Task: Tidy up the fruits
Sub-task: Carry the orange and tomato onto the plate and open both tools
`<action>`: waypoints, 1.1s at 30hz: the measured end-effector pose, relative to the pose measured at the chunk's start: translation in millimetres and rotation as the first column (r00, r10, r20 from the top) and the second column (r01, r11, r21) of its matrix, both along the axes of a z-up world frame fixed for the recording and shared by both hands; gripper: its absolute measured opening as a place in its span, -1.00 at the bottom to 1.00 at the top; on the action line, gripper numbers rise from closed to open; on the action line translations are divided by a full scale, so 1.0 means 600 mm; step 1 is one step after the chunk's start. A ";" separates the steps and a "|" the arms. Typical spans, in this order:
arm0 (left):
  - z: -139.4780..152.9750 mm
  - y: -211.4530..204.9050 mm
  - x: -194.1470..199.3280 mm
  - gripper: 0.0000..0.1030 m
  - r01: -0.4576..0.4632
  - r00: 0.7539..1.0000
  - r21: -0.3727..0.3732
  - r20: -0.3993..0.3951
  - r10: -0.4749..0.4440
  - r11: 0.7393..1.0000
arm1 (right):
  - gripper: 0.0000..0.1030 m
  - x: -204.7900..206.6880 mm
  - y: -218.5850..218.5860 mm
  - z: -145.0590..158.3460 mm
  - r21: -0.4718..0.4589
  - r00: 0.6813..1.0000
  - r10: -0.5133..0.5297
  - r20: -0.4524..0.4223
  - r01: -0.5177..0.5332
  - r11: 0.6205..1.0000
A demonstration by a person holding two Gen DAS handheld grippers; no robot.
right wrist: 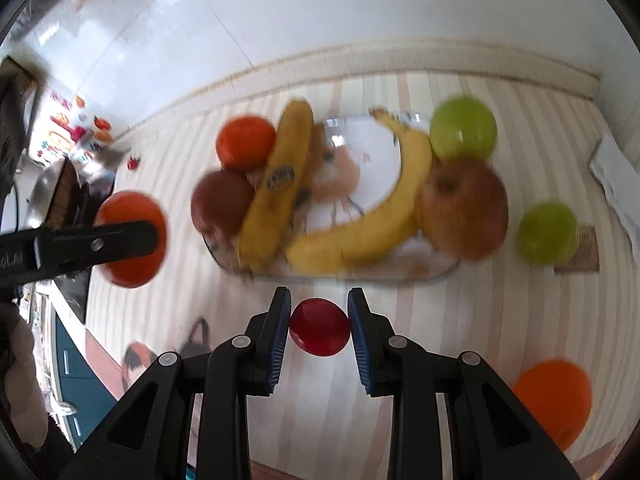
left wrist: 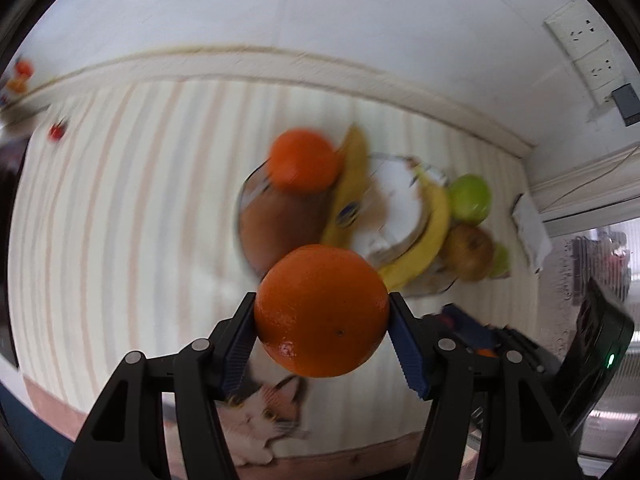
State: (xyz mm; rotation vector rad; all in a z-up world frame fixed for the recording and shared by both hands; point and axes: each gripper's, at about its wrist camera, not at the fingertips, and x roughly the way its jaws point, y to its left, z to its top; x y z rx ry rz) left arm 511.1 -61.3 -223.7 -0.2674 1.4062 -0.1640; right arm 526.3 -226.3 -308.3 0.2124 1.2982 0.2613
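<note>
The left gripper (left wrist: 321,314) pinches a large orange (left wrist: 321,310) between its blue pads (left wrist: 236,356), one pad on each side of the fruit. The orange hangs clear of the striped tablecloth (left wrist: 120,208). In the right wrist view the same orange (right wrist: 132,238) shows at 9 o'clock, partly covered by a black finger of the left gripper (right wrist: 132,236).

The right gripper (right wrist: 319,326) pinches a small dark-red round fruit (right wrist: 319,327); both pads touch it. The fruit sits at 6 o'clock from the glass tray (right wrist: 360,276), apart from its near rim.

The glass tray holds most of the fruit. In the right wrist view:
- A second orange (right wrist: 245,142) lies at the tray's 10 o'clock edge.
- A dark red apple (right wrist: 220,204) lies at 9 o'clock, just beside a spotted banana (right wrist: 280,184) with a sticker.
- A curved yellow banana (right wrist: 376,216) runs from 1 o'clock to 6 o'clock.
- A russet apple (right wrist: 464,208) touches the curved banana at 3 o'clock.
- A green apple (right wrist: 464,128) sits at 1 o'clock, just beside the russet apple.

Outside the tray, a smaller green fruit (right wrist: 548,232) rests on the cloth at 3 o'clock, and a third orange (right wrist: 554,398) rests at 5 o'clock, well apart from the tray. The tray contents are motion-blurred in both views.
</note>
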 end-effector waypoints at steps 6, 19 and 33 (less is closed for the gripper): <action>-0.016 -0.057 0.105 0.18 0.090 0.994 -0.008 -0.052 -0.091 0.996 | -0.38 0.053 -0.008 -0.006 0.034 0.999 -0.033 0.006 0.033 0.999; -0.120 -0.130 0.197 0.18 0.195 0.950 -0.015 -0.247 -0.193 0.981 | -0.38 0.101 -0.022 -0.052 0.057 0.998 -0.052 -0.036 0.054 0.997; -0.119 -0.170 0.196 0.23 0.276 0.938 0.061 -0.237 -0.255 0.959 | -0.38 0.053 -0.037 -0.061 -0.044 1.000 -0.021 -0.013 0.020 0.999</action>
